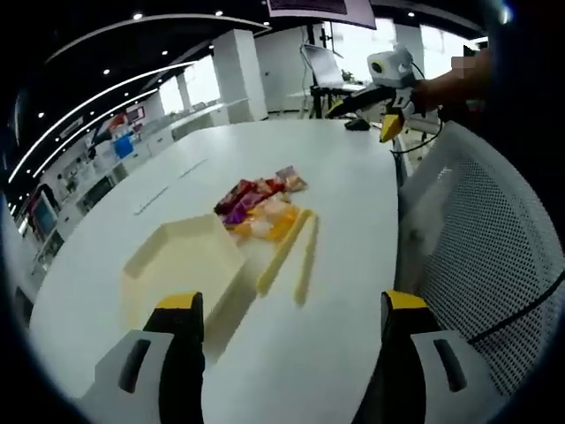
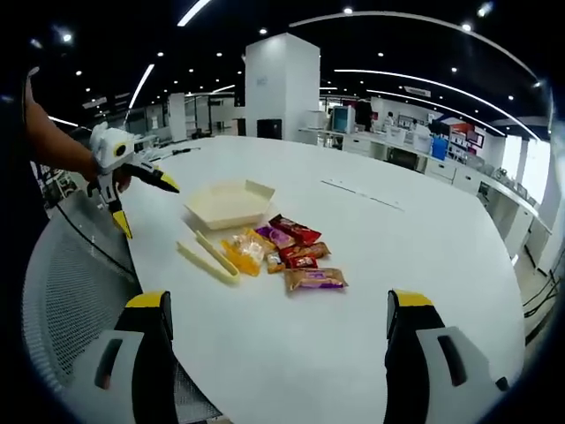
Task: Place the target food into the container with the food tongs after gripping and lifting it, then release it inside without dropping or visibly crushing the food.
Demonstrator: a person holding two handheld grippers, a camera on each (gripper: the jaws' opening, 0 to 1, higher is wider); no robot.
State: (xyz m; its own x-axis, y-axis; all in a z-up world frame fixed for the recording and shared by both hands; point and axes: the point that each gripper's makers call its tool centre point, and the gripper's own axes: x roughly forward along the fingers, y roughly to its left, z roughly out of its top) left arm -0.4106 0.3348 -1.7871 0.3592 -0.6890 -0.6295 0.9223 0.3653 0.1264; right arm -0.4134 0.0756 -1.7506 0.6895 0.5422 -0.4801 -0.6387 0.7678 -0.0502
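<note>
Table: a white table is being viewed from both grippers, with a mesh chair back standing at its edge
Container: a pale hexagonal container is being shown resting on the table, just beside the snack pile; in the right gripper view the container is lying beyond the tongs
Food tongs: yellow food tongs are being shown lying flat on the table, between the container and the table edge, touching the pile at one end; nothing is being gripped by them
Target food: a pile of wrapped snack packets is being shown lying on the table beside the tongs; which packet is the target cannot be told
Left gripper: the left gripper is being held above the table with its jaws spread wide, nothing being held between them
Right gripper: the right gripper is being held wide open over the table, short of the packets, with nothing gripped
</note>
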